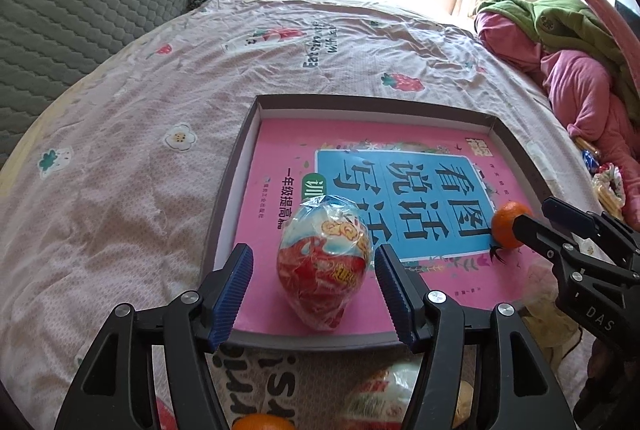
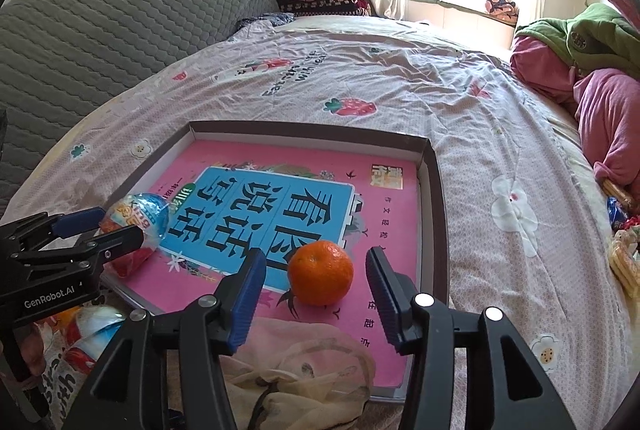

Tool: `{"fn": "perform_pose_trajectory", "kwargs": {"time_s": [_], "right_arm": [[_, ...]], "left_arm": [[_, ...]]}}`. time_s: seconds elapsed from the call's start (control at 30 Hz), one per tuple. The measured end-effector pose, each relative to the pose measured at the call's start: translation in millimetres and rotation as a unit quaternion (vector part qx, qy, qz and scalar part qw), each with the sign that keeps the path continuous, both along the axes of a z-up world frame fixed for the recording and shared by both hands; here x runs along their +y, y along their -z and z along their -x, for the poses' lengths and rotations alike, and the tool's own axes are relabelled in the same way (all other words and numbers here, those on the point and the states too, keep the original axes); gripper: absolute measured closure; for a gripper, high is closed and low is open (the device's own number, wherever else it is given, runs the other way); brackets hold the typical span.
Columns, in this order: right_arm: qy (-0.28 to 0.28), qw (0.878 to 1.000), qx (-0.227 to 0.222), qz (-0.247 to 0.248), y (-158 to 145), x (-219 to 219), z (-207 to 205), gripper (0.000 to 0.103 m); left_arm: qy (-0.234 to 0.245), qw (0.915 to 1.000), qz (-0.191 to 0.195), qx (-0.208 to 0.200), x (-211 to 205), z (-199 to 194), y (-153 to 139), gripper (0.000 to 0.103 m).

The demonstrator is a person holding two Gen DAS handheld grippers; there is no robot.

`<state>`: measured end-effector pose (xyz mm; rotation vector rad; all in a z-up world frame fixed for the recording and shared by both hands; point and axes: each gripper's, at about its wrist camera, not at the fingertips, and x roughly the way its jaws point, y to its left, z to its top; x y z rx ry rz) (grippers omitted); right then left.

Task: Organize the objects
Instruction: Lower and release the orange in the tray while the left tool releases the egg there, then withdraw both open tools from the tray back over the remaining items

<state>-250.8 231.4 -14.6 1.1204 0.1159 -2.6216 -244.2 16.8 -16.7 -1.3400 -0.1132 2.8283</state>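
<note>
Left tool (image 1: 314, 290) stood open, ribbed blue pads clear of a crinkly foil-wrapped egg (image 1: 324, 264); right tool (image 2: 316, 294) likewise open around a dimpled round tangerine (image 2: 321, 273). Both rested on the glossy pink book (image 2: 280, 206) inside a shallow cardboard tray (image 2: 434, 198).

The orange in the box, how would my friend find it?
On the bed lies a shallow box with a pink book inside. The orange sits on the book's near right part, between the open right tongs. It is plain and round, unlike the shiny wrapped egg on the left.
</note>
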Motion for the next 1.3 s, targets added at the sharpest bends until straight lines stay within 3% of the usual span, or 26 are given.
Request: {"fn": "perform_pose_trajectory", "kwargs": {"time_s": [0.57,0.77,1.3], "right_arm": [[-0.017,0.999,0.03,0.004,-20,-7,-25,0.051],[-0.019,0.999,0.039,0.007,-26,-6,-36,0.044],[-0.033,0.997,0.05,0.042,-41,-3,-63,0.043]], "left_arm": [[-0.003,0.9996,-0.008,0.027,-6,-36,-28,0.035],[-0.004,0.9992,-0.012,0.037,-6,-48,-36,0.035],[-0.011,0.9989,-0.009,0.044,1,-83,-45,0.035]]}}
